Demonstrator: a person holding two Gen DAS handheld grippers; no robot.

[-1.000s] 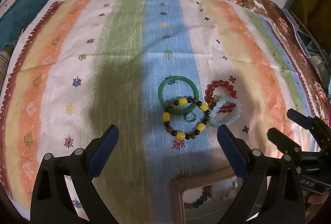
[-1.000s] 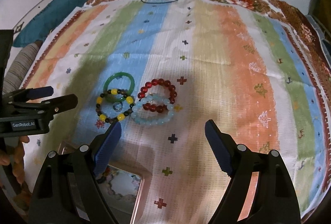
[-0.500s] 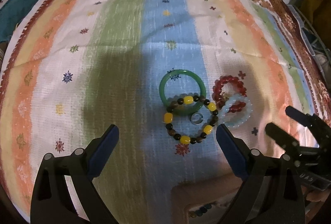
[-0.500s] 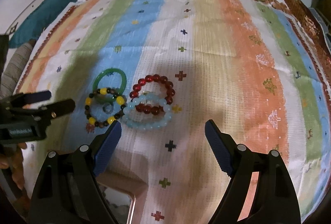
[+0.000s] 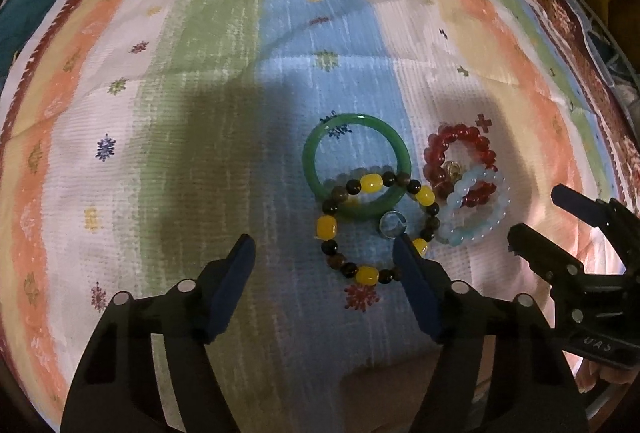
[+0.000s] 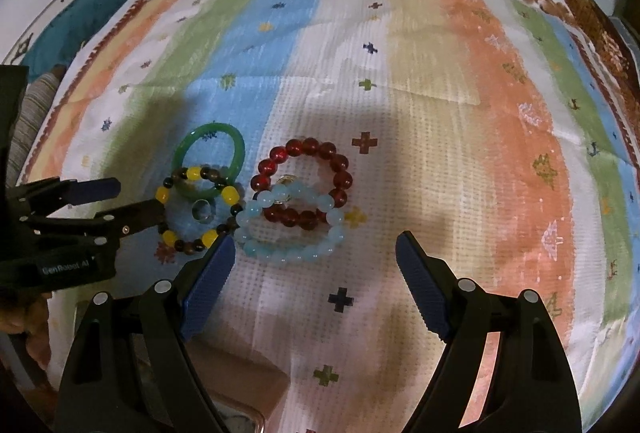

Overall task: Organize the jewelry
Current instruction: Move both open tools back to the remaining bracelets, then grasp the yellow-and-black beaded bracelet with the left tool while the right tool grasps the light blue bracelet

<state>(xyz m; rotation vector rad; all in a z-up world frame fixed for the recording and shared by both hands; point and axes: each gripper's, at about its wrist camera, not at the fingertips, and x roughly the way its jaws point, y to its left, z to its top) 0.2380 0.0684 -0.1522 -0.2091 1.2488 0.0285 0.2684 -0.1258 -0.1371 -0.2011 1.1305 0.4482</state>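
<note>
**Jewelry cluster lies loose on the striped cloth, both grippers open above it**

Jewelry sits bunched near the middle of the striped cloth (image 5: 224, 81), toward its near edge. A green bangle (image 5: 356, 169) is rigid and smooth, likely slippery, best pinched across its rim. The yellow-and-dark bead bracelet (image 5: 360, 229) overlaps it and rings a small glass ring (image 5: 392, 225), tiny and probably fragile. Beside them a red bead bracelet (image 6: 304, 181) and a pale blue bead bracelet (image 6: 292, 229) interlock; these look light and floppy, so lifting one may drag the other.

The left gripper (image 5: 324, 253) points steeply down, its jaws just narrowed, nothing pressed between them, one finger over the bead bracelet's edge. The right gripper (image 6: 316, 253) hangs wide open, empty, over the blue beads.
</note>
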